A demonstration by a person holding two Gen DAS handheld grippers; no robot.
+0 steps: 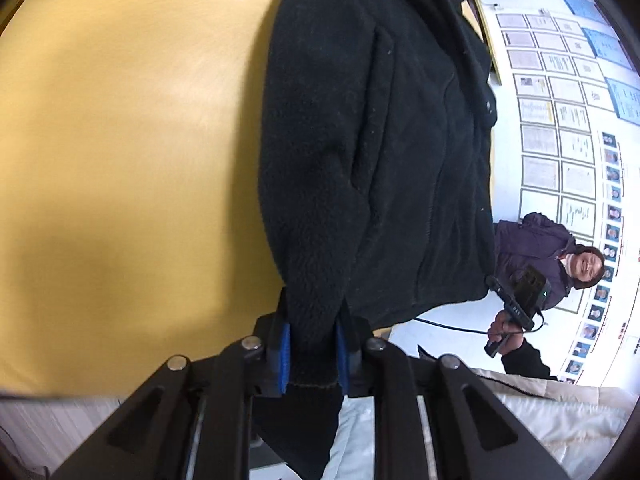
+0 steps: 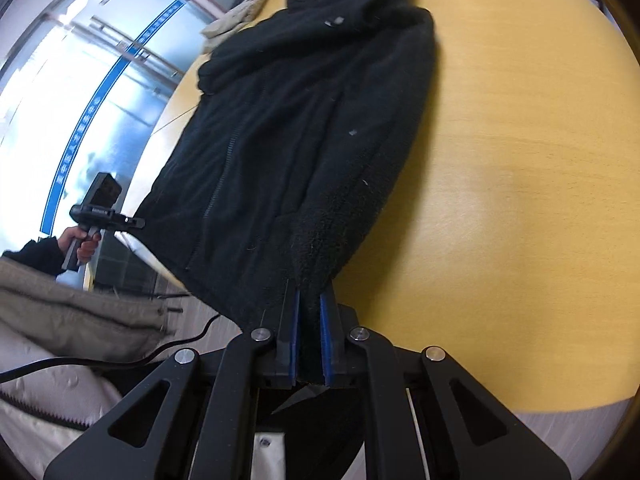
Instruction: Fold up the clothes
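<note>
A: Here, left wrist view: what does the left gripper (image 1: 310, 354) hold?

B: Its blue-padded fingers (image 1: 284, 358) pinch a fleece edge of the black jacket (image 1: 376, 152), which lies stretched across the yellow table (image 1: 128, 152). The person's other hand (image 1: 505, 330) appears at right, before a wall of framed notices (image 1: 560, 120).

A: And the right wrist view?

B: The right gripper (image 2: 309, 336) is likewise clamped on a jacket edge near the table's rim. The garment extends away, zipper (image 2: 218, 184) visible, hood end farthest. A beige padded coat (image 2: 76, 320) lies at lower left.
</note>
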